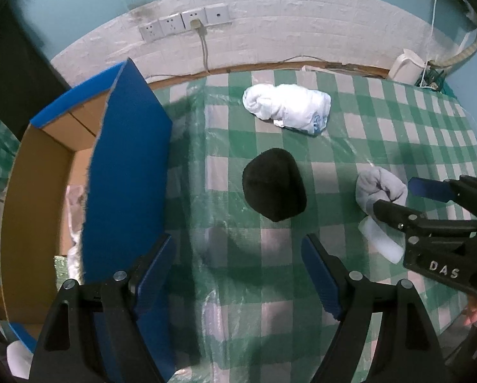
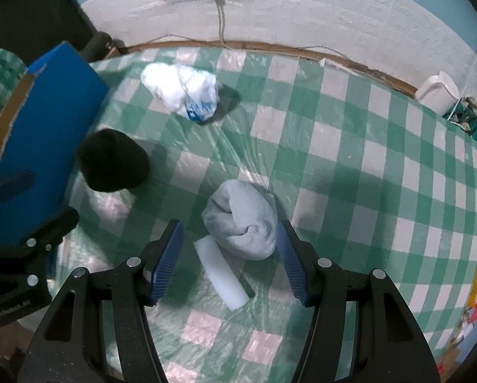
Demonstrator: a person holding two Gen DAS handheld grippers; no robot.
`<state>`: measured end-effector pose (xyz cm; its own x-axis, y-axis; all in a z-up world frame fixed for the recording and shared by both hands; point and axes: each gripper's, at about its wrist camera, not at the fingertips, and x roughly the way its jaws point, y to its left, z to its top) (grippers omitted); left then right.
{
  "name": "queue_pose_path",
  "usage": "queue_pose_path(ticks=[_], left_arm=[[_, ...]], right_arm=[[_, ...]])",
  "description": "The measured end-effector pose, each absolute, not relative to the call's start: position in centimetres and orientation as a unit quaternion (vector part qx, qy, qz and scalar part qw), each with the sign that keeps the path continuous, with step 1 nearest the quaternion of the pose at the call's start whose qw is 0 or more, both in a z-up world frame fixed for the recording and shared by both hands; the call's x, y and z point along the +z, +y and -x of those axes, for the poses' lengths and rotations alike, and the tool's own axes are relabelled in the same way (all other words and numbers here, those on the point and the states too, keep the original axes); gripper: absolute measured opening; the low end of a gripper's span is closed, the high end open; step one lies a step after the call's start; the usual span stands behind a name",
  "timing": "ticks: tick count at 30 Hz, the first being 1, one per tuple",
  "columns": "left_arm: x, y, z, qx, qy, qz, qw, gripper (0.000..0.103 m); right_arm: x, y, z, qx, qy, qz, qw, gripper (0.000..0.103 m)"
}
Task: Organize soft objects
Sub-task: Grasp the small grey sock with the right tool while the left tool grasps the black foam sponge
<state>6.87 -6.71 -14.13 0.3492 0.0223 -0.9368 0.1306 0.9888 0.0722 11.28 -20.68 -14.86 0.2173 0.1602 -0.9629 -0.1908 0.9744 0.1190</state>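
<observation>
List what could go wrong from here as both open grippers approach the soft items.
The right gripper straddles both the grey sock roll and the white foam strip, so it might pinch both. The left gripper hangs short of the black bundle and could snag the plastic-covered tablecloth.

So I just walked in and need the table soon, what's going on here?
A person is tidying soft things off the checked table with a gripper in each hand. The right gripper is open around the grey bundle, not yet pressing on it; a white foam strip lies beside it. The left gripper is open over the black hat, apart from it. A white bundle lies further back. The blue box stands open at the left edge.
</observation>
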Motion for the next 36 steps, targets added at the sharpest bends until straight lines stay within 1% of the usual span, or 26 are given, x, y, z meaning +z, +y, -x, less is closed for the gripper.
queue_pose_path(ticks=[12, 18, 19, 21, 22, 23, 24, 26, 30, 36], left_arm=[[-15.9, -6.7, -8.0, -0.029, 0.585, -0.066, 0.808, 0.082], [-16.4, -6.7, -8.8, -0.032, 0.595, -0.052, 0.802, 0.082], [-16.6, -6.7, -9.0, -0.033, 0.598, -0.046, 0.8, 0.083], [-16.7, -6.7, -9.3, -0.035, 0.602, -0.037, 0.797, 0.084], [-16.8, -6.8, -9.5, -0.036, 0.603, -0.032, 0.797, 0.086], [-16.7, -6.9, -9.6, -0.037, 0.601, -0.031, 0.797, 0.088], [-16.7, -7.1, -9.7, -0.038, 0.599, -0.032, 0.799, 0.089], [-16.6, -7.5, -9.9, -0.037, 0.596, -0.038, 0.802, 0.089], [-16.8, -8.5, -10.8, -0.037, 0.594, -0.045, 0.802, 0.092], [-17.6, -9.7, -12.6, -0.034, 0.599, -0.052, 0.799, 0.092]], right_arm=[[-18.4, -19.6, -12.1, 0.103, 0.623, 0.067, 0.772, 0.06], [-19.1, -19.8, -12.7, 0.105, 0.624, 0.053, 0.773, 0.059], [-19.0, -20.0, -12.8, 0.104, 0.623, 0.051, 0.774, 0.056], [-18.8, -20.4, -12.9, 0.102, 0.622, 0.05, 0.775, 0.044], [-18.8, -20.6, -13.0, 0.103, 0.622, 0.045, 0.775, 0.041], [-18.6, -20.9, -13.1, 0.103, 0.621, 0.038, 0.776, 0.036], [-18.4, -21.4, -13.2, 0.102, 0.62, 0.028, 0.778, 0.032], [-17.9, -21.8, -13.5, 0.098, 0.616, 0.019, 0.781, 0.029], [-16.9, -22.7, -13.4, 0.094, 0.609, 0.006, 0.788, 0.029], [-15.8, -22.9, -13.2, 0.1, 0.602, -0.003, 0.792, 0.029]])
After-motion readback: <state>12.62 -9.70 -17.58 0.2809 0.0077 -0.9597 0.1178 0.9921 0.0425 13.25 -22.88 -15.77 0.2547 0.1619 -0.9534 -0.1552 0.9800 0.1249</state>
